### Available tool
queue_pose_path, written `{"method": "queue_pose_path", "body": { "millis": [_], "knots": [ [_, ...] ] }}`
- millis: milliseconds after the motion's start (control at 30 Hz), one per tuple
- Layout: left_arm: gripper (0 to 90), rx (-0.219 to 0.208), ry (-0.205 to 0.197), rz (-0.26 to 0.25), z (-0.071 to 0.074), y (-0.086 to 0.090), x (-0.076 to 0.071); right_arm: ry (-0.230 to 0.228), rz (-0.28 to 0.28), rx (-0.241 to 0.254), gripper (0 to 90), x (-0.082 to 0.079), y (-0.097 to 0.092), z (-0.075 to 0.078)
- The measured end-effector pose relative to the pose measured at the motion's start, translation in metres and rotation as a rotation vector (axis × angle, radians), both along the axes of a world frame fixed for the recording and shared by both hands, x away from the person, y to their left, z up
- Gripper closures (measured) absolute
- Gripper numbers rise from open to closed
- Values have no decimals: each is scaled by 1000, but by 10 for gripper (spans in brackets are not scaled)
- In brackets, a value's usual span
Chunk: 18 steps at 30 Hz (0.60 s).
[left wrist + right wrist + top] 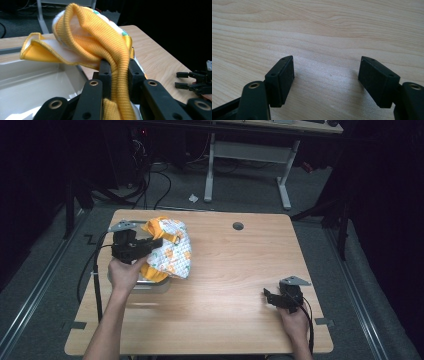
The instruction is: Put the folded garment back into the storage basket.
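A small garment of white printed cloth with yellow ribbed trim hangs lifted over a pale tray at the table's left. My left gripper is shut on its yellow ribbed band, which runs up between the two jaws in the left gripper view. The rest of the cloth bunches above and beyond the jaws. My right gripper rests low at the table's right front, open, its pads wide apart with bare wood between them.
The tray's white inside lies under the left gripper. The wooden table has a round cable hole at the back. A desk frame and cables stand on the floor beyond. My right gripper also appears far off.
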State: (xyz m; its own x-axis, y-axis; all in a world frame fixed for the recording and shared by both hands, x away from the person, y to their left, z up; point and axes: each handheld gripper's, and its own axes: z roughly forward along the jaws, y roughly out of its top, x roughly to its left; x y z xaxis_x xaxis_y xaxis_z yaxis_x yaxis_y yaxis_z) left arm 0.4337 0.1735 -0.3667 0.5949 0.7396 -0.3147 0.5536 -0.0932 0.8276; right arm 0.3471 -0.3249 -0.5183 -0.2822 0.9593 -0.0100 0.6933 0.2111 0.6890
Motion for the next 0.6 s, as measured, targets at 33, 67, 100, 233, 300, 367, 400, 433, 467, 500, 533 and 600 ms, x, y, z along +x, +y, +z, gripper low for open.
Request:
{"method": "queue_pose_path", "body": {
  "millis": [33, 67, 100, 233, 300, 367, 400, 433, 467, 500, 533, 600],
  "knots": [
    [775, 0, 0, 0, 0, 0, 0, 0, 0, 0, 292, 0, 0, 0],
    [775, -1, 2, 6, 0, 3, 0, 0, 0, 0, 292, 0, 0, 0],
    [775, -2, 3, 9, 0, 5, 0, 1, -2, 1, 292, 0, 0, 0],
    [775, -2, 9, 23, -1, 12, 1, 0, 0, 0, 292, 0, 0, 0],
    [775, 0, 12, 32, -1, 16, 2, 0, 0, 0, 292, 0, 0, 0],
    [775, 3, 14, 37, -2, 18, 2, 0, 0, 0, 292, 0, 0, 0],
    [775, 6, 15, 41, -2, 20, 3, 0, 0, 0, 292, 0, 0, 0],
    [775, 12, 15, 47, -3, 21, 3, 1, -1, 1, 292, 0, 0, 0],
    [775, 29, 11, 56, -3, 22, 3, 0, 0, 0, 292, 0, 0, 0],
    [775, 41, 6, 63, -3, 22, 3, 0, 0, 0, 292, 0, 0, 0],
    [775, 54, 7, 64, -4, 22, 3, 0, 0, 0, 292, 0, 0, 0],
    [774, 74, 15, 65, -6, 23, 5, 0, 0, 0, 292, 0, 0, 0]
  ]
}}
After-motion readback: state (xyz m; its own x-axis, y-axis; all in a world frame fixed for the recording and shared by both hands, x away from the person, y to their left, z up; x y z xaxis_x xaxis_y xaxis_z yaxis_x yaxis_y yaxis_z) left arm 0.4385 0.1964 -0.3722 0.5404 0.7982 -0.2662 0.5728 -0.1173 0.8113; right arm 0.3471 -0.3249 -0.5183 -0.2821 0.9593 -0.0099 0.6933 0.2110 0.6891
